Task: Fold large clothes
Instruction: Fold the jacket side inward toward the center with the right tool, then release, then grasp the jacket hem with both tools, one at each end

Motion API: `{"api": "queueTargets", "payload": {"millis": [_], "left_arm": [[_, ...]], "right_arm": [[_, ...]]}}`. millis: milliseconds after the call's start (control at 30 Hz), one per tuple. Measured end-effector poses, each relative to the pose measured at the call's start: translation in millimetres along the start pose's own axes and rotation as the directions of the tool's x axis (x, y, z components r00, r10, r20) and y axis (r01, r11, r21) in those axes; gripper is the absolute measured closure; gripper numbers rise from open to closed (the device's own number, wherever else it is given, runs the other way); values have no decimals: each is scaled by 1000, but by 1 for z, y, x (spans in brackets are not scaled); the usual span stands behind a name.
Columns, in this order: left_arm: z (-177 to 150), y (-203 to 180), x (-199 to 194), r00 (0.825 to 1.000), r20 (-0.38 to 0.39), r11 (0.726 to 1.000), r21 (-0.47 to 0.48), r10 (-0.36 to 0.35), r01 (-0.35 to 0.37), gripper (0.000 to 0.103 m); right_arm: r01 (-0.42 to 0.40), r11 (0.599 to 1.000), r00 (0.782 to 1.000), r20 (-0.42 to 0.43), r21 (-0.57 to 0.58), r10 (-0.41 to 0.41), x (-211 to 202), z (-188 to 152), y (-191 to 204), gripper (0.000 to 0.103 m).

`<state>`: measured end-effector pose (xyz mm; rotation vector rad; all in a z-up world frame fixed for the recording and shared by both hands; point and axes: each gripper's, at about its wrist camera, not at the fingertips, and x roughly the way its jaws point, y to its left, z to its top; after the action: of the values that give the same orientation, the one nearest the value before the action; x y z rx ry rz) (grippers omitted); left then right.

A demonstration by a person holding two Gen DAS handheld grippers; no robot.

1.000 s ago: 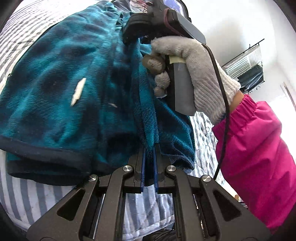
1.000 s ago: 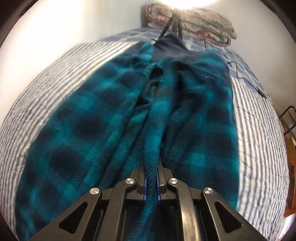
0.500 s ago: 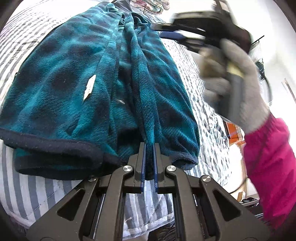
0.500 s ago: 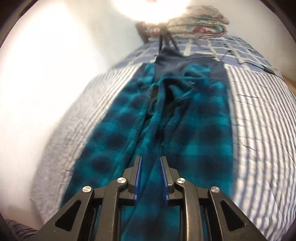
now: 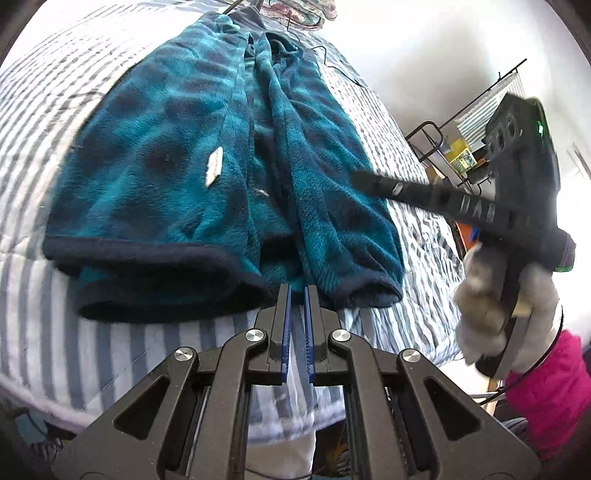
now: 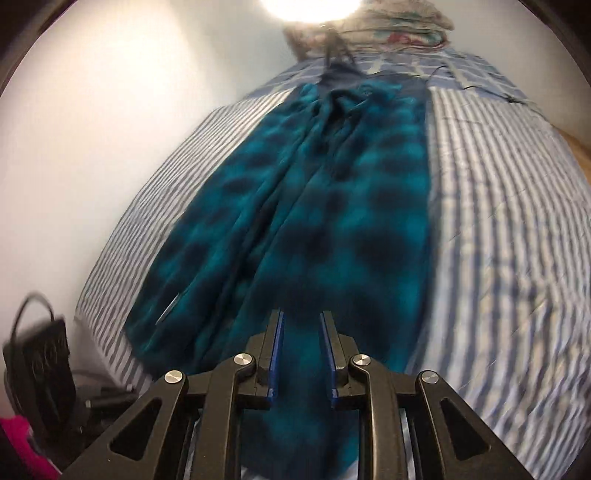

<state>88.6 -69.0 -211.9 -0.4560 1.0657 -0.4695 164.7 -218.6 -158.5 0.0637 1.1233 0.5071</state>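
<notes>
A teal plaid fleece garment (image 5: 192,173) with dark navy trim lies lengthwise on the striped bed (image 5: 33,317); it also shows in the right wrist view (image 6: 332,229). My left gripper (image 5: 297,295) sits at the garment's near hem with its jaws a narrow gap apart, nothing between them. My right gripper (image 6: 302,325) is open and empty above the near end of the garment. In the left wrist view the right gripper (image 5: 369,181) hovers to the right, held by a gloved hand (image 5: 495,306).
A white tag (image 5: 214,166) lies on the fleece. Folded quilts (image 6: 399,29) and a tripod stand at the bed's far end. A metal rack (image 5: 476,122) stands right of the bed. A white wall (image 6: 110,110) runs along the left.
Both grippers let go of the garment. The right gripper opened, pulled back and swung off to the right. The left gripper's jaws parted slightly and the hem dropped onto the bed.
</notes>
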Motion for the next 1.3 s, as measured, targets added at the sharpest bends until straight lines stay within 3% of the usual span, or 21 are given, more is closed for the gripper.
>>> {"api": "queueTargets", "payload": {"millis": [33, 67, 133, 233, 300, 367, 467, 533, 600, 700, 867, 933, 1000, 1033, 1100, 1200, 1300], "left_arm": [[0, 0, -8, 1000, 6, 1000, 10, 8, -8, 99], [2, 0, -14, 1000, 14, 1000, 17, 17, -18, 99], [6, 3, -30, 999, 34, 999, 29, 36, -37, 98], [20, 12, -58, 995, 63, 996, 49, 77, -80, 95], [27, 19, -73, 992, 74, 992, 64, 102, -107, 95], [37, 27, -88, 985, 99, 985, 86, 138, -147, 95], [47, 42, -105, 977, 137, 982, 64, 166, -176, 95], [50, 50, -115, 974, 158, 984, 36, 165, -173, 95], [52, 55, -119, 971, 171, 985, 20, 164, -170, 95], [54, 58, -114, 972, 168, 985, 21, 166, -171, 95], [59, 51, -98, 974, 146, 983, 41, 174, -181, 95], [62, 52, -94, 976, 139, 983, 44, 169, -176, 95], [65, 56, -91, 980, 126, 987, 28, 156, -160, 95], [67, 58, -90, 981, 120, 987, 20, 155, -158, 93], [74, 64, -88, 982, 118, 989, 1, 145, -146, 72], [85, 64, -84, 985, 114, 992, -9, 128, -128, 71], [96, 51, -71, 991, 99, 995, 9, 95, -96, 71]], "right_arm": [[-8, 1000, 1000, -14, -15, 7, 3, -6, 8, 70], [-6, 1000, 1000, -27, -27, 5, 7, -10, 16, 52], [17, 998, 999, -38, -61, -19, 13, -18, 30, 41], [118, 980, 990, -59, -160, -129, 26, -24, 48, 41], [182, 962, 977, -71, -203, -200, 35, -27, 55, 49], [230, 946, 964, -77, -230, -253, 43, -28, 56, 73], [202, 966, 973, -80, -162, -217, 40, -25, 49, 92], [113, 993, 991, -75, -26, -115, 27, -20, 37, 96], [-12, 994, 1000, -26, 105, 15, 10, -15, 25, 97], [-170, 959, 985, 56, 224, 162, 1, -14, 12, 97], [-83, 982, 994, -51, 167, 93, 38, -30, 21, 97], [-90, 982, 994, -45, 163, 99, 40, -30, 18, 94], [-128, 975, 989, -44, 181, 138, 30, -28, 17, 85], [-140, 976, 988, -35, 167, 148, 20, -26, 19, 79], [-100, 990, 995, 18, 99, 99, -5, -19, 22, 79], [0, 997, 996, 87, 78, -6, -30, -8, 12, 79], [22, 988, 992, 120, 155, -41, -38, 5, -13, 79]]}}
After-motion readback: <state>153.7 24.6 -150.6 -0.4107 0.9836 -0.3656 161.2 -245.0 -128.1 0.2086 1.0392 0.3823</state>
